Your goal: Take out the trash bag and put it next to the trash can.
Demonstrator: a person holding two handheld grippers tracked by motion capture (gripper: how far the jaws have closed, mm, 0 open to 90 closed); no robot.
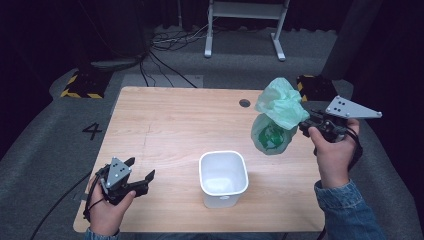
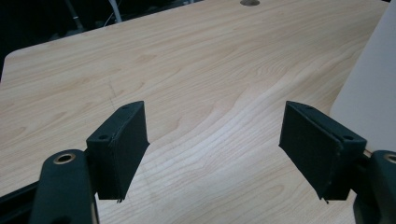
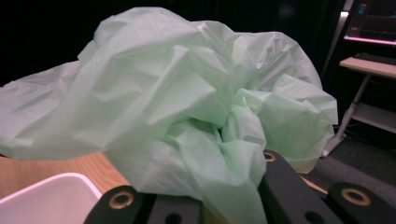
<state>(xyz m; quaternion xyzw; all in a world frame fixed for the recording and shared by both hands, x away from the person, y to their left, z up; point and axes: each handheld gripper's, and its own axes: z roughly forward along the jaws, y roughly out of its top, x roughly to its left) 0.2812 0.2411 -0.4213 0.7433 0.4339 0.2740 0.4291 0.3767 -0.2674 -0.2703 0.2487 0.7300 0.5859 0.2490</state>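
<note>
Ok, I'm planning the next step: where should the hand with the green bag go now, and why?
Probably leftward over the white bin. The right gripper grips the green bag by its bunched neck, to the bin's right, and the bin's mouth is open.

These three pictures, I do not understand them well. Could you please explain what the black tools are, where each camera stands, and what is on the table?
A person holds a tool with two jaws in each hand. The high view looks down on the wooden table. The other two cameras ride on the tools and look along their jaws.

The left hand-held gripper is open and holds nothing; in its own view its jaws stand apart over bare wood. The right hand-held gripper is shut on the gathered neck of a light green plastic bag with something dark green inside, lifted above the table. A white bin stands on the table, near the front edge.
</note>
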